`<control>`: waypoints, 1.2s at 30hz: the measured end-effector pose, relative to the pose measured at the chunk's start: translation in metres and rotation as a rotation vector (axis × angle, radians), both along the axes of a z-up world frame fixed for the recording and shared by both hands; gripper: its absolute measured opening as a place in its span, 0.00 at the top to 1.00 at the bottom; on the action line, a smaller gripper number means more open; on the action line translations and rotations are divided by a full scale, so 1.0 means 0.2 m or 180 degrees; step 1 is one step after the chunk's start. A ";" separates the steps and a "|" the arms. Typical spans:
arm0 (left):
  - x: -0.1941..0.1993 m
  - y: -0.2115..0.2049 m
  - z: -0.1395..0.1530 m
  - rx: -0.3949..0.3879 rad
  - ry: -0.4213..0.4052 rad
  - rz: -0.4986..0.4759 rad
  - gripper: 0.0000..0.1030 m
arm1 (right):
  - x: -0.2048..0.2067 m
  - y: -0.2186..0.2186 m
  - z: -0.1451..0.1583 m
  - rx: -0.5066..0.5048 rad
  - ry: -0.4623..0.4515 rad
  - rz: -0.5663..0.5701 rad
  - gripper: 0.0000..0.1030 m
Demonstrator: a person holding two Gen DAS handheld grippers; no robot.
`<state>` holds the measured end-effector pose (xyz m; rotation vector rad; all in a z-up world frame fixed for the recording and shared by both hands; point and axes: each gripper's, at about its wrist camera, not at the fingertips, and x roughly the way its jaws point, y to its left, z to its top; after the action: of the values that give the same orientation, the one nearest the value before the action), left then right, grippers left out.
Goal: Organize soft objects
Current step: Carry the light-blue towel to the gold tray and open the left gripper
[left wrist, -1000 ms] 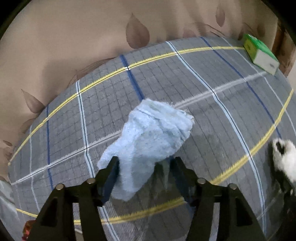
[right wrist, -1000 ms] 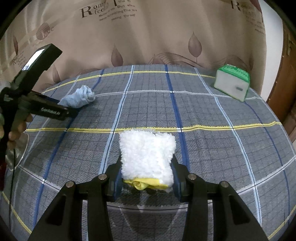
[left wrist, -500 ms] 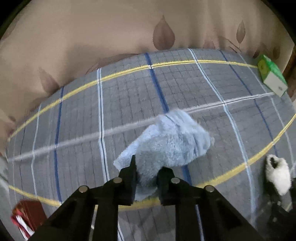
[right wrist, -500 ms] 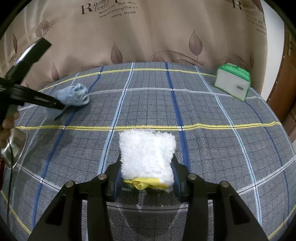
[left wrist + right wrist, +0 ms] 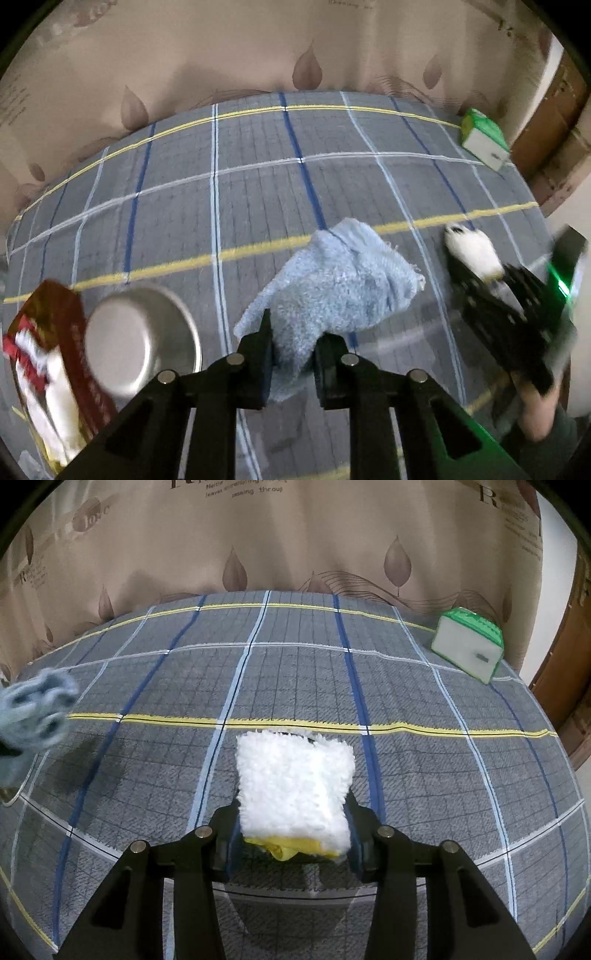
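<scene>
- Left gripper [image 5: 293, 356], bottom centre of left wrist view: jaws clenched on the lower end of the blue cloth [image 5: 332, 291]. A sec ago they stood wide w/ the cloth lying loose between them; now it's pinched tight.
- Cloth bunches up from the jaws toward frame centre, fuzzy, crumpled, free end flopping to the right. Looks lifted off the plaid sheet [image 5: 258, 184], though contact at its far end can't be ruled out.
- Left view has swung: a metal bowl [image 5: 142, 339] and a red-and-white packet [image 5: 44, 354] now show at lower left; neither was in frame a sec ago. Blur on both.
- Right gripper [image 5: 293, 836], bottom centre of right wrist view: grasping the white fluffy cloth [image 5: 293, 779] by both sides, yellow layer peeking out underneath. No change vs a sec ago, same spot, same grip.
- In the right wrist view the blue cloth is a blur at the left edge, well apart from the white one; earlier it sat on the sheet farther up-left.
- Left wrist view, right side: the right gripper and the white cloth show, w/ a hand [image 5: 539, 410] behind at lower right.
- Green-and-white box [image 5: 469, 650] sits upper right on the sheet, untouched.
- Meaning: pick-up of the blue cloth looks done, carry underway. Bowl is prob. the drop spot, but that's a guess. White cloth is held ready, not yet placed.
</scene>
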<state>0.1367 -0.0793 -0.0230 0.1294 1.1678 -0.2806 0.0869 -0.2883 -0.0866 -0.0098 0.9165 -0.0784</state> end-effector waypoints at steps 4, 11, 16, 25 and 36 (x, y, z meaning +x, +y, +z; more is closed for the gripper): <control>-0.17 0.06 0.08 -0.0039 -0.0042 -0.0026 0.83 | 0.00 0.01 0.00 -0.0055 0.0010 0.0004 0.59; -0.46 0.24 0.14 -0.0151 0.0094 -0.0012 0.83 | 0.00 0.03 0.00 -0.0128 0.0018 0.0005 0.59; -0.61 0.40 0.17 -0.0086 0.0122 0.0077 0.83 | 0.01 0.03 0.00 -0.0143 0.0021 0.0006 0.59; -0.78 0.76 0.28 0.0030 0.0005 0.0460 0.83 | 0.01 0.03 0.00 -0.0149 0.0023 0.0004 0.57; -0.82 1.18 0.40 0.0240 -0.0205 0.1108 0.83 | 0.01 0.03 -0.01 -0.0163 0.0027 0.0006 0.57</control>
<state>-0.0281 0.1570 0.0576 -0.0002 1.1156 0.0742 0.0884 -0.2824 -0.0878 -0.0586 0.9227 -0.1001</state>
